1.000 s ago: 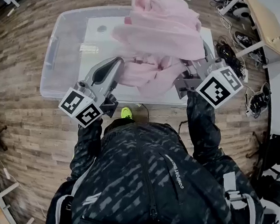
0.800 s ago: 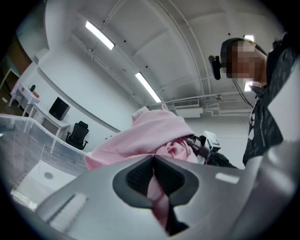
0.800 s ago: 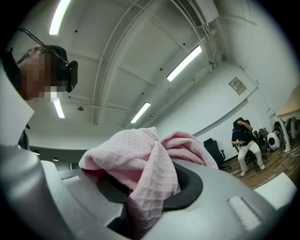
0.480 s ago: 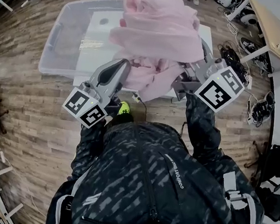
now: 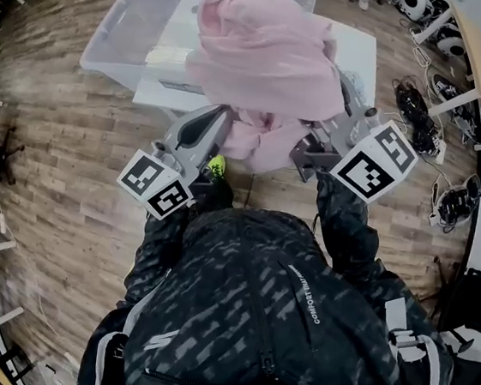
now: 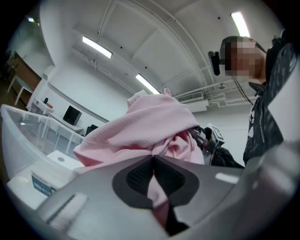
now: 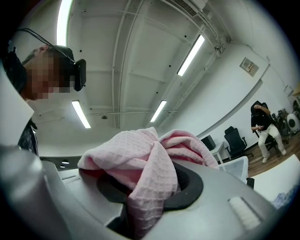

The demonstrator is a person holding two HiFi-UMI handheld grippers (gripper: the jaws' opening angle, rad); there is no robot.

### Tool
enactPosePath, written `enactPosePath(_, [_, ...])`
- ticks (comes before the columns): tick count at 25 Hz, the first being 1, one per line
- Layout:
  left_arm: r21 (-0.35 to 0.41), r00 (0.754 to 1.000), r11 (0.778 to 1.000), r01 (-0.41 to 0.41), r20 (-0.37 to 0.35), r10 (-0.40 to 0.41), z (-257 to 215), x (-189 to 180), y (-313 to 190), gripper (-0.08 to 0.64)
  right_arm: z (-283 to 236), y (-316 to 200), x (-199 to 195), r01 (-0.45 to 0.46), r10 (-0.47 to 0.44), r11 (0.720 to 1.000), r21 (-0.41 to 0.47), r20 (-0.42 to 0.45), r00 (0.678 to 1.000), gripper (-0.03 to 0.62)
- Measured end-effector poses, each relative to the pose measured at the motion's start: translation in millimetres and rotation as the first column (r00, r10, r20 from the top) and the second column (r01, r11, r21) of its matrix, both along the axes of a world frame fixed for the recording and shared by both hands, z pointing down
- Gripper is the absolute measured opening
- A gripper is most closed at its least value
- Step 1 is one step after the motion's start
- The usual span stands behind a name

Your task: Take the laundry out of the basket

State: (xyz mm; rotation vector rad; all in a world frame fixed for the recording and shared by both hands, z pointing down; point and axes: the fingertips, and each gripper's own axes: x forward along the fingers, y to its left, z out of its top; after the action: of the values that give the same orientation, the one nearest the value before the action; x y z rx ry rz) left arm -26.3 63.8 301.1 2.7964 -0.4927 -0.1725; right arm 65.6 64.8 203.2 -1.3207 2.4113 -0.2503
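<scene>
Head view: pink laundry point(image 5: 269, 57) is hanging bunched between left gripper point(image 5: 220, 123) and right gripper point(image 5: 311, 145), raised over the clear basket's point(image 5: 119, 31) near edge. Left gripper view: jaws, nearly together, are pinching a thin pink fold. Right gripper view: jaws, slightly apart, are clamping thick cloth.

Bright and even, from ceiling strip lights point(image 6: 97, 47) at 11 and 1 o'clock in both gripper views, slightly blown out. Soft, faint shadows on wooden floor point(image 5: 73, 151) in head view. Heavy fisheye bending throughout; black vignette at corners of both gripper views. Soft focus on left tool point(image 6: 153, 159) and right tool point(image 7: 150, 187), too near the lens. Sharp on pink laundry point(image 7: 140, 164), weave legible. Dull sheen on clear basket point(image 5: 111, 39) at 11 o'clock.
</scene>
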Motion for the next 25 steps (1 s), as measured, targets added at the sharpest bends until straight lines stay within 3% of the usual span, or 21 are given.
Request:
enactPosePath(9, [0.015, 0.997, 0.999, 0.05, 0.053, -0.05, 8, -8, 78, 0.009, 13, 81, -24, 0.092, -0.091, 0.996, -0.022, 0.038, 0.995, 0.149])
enactPosePath(19, [0.023, 0.986, 0.993, 0.117, 0.118, -0.119, 23, -22, 125, 0.008, 36, 129, -76, 0.211, -0.211, 0.977, -0.042, 0.0, 0.977, 0.158])
enactPosePath(25, [0.011, 0.974, 0.991, 0.137, 0.181, -0.136, 35, -24, 133, 0.008, 50, 134, -83, 0.243, -0.243, 0.968, -0.058, -0.002, 0.97, 0.163])
